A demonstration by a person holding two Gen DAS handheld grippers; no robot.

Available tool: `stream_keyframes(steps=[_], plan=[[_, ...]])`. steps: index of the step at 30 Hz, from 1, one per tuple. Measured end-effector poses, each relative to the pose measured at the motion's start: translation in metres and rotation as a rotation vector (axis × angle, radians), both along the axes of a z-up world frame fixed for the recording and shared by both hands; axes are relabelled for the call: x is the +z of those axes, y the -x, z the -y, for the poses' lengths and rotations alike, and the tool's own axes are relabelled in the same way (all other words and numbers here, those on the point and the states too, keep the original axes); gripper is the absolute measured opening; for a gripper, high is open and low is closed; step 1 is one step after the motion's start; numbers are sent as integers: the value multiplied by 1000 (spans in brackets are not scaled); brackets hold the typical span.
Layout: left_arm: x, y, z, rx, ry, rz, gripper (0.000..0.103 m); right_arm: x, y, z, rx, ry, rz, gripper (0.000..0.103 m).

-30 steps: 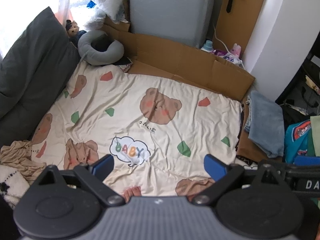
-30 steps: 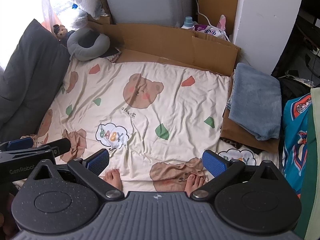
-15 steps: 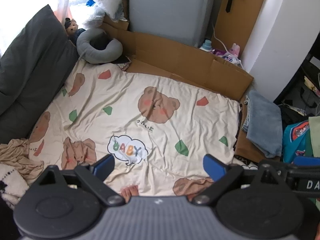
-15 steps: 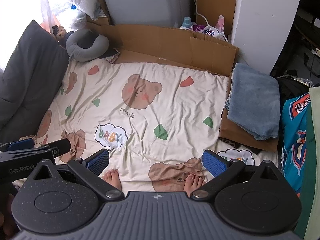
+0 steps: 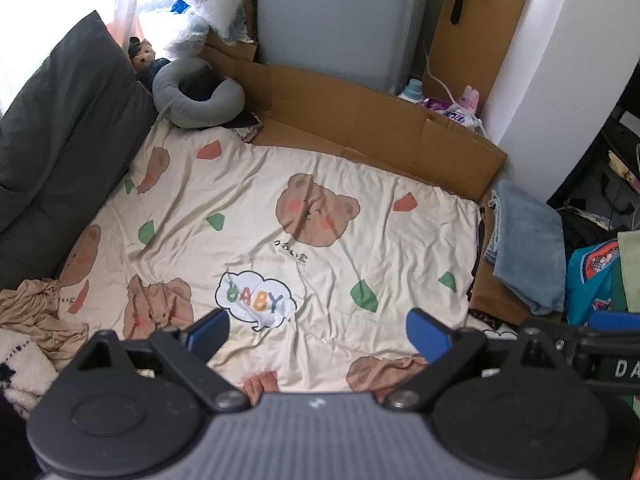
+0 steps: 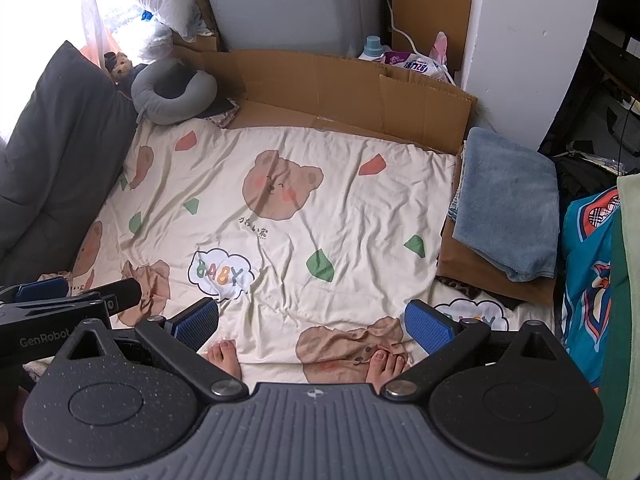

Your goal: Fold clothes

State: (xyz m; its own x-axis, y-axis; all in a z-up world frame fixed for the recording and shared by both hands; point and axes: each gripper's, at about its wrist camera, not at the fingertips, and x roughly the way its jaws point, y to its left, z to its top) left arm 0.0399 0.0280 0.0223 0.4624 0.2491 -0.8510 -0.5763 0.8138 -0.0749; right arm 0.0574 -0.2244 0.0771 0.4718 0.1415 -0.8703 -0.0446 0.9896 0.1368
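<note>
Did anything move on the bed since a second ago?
Almost nothing. Both hand-held grippers, left and right, stayed open and empty above the cream bear-print sheet, with only a slight drift of view. The folded blue towel and crumpled tan garment lie as before.

Folded blue-grey towel-like cloth (image 6: pixel 506 200) tops a folded brown garment (image 6: pixel 472 268), right of the sheet. Crumpled tan garment (image 5: pixel 36 312) at left edge.

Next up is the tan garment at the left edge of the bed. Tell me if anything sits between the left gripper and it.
Nothing visible does. The left hand-held gripper hangs open above the sheet, and the crumpled tan garment lies to its left on the sheet's edge with only bare sheet between.
</note>
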Motion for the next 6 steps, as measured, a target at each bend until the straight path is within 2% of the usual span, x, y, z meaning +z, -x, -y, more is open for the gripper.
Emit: stream_keyframes(steps=[6], plan=[[0,1,-2,-2,0,0,96,0,2,-1,-4,2,2,102]])
